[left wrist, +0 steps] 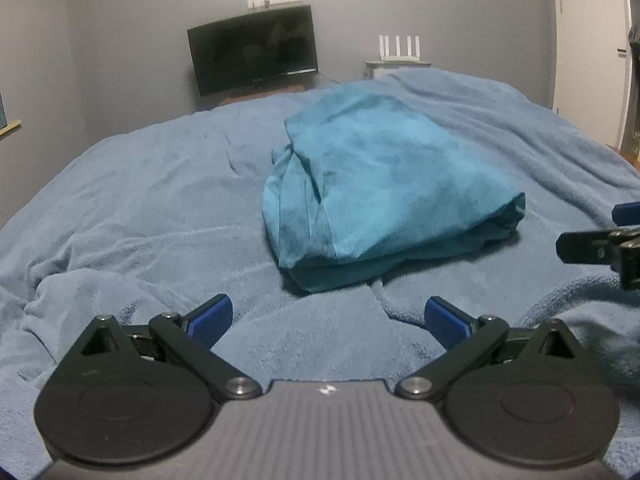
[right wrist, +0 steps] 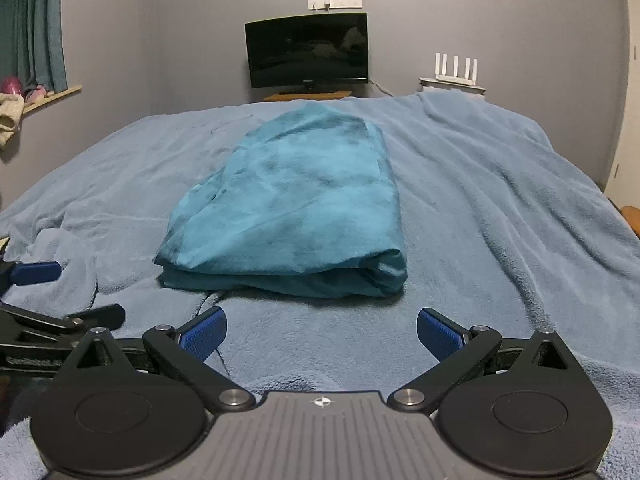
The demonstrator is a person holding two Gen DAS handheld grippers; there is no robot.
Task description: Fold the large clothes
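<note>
Folded teal garment [right wrist: 292, 204] sits mid-bed on the blue blanket [right wrist: 500, 216], away from every edge. Left claw [left wrist: 328, 316] spread wide, nothing between its pads; right claw [right wrist: 322, 328] likewise. Only the right view catches the curtain [right wrist: 36, 28] and windowsill [right wrist: 52, 96].

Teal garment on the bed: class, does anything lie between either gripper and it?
Nothing visible does. Only bare blue blanket separates the open right gripper and open left gripper from the folded teal garment.
</note>
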